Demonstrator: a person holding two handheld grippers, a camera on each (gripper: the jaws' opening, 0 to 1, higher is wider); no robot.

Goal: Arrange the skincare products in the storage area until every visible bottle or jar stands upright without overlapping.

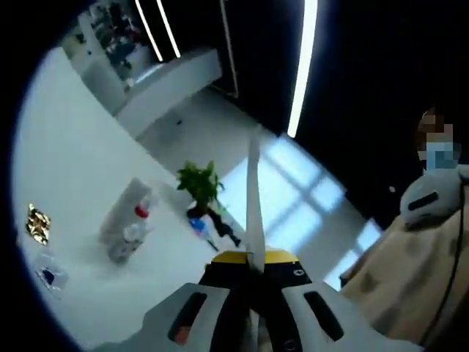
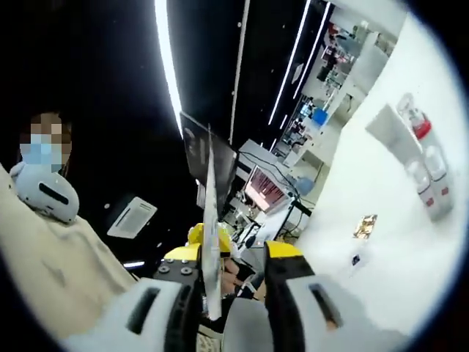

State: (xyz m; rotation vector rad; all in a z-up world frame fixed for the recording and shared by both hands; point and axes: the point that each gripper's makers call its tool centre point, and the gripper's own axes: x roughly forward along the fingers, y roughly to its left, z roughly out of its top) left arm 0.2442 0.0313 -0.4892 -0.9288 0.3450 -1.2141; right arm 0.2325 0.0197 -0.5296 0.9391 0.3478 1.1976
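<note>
Left gripper point(image 1: 254, 273): jaws pressed together, pinching a thin clear sheet point(image 1: 253, 198) edge-on; the sheet sticks up past the tips. Right gripper point(image 2: 238, 253): jaws spread, the same kind of sheet point(image 2: 212, 220) lying against its left jaw; whether the gripper grips it, cannot tell. Both raised off the table point(image 1: 80, 169). Bottles point(image 1: 129, 222) sit in a clear bin on the white table, one with a red cap point(image 1: 141, 212); upright or lying, cannot tell. Gold wrapper point(image 1: 37, 224) well apart from the bin. Small plant point(image 1: 199, 183) near the table edge. Person in a beige top point(image 1: 410, 271) beside.
</note>
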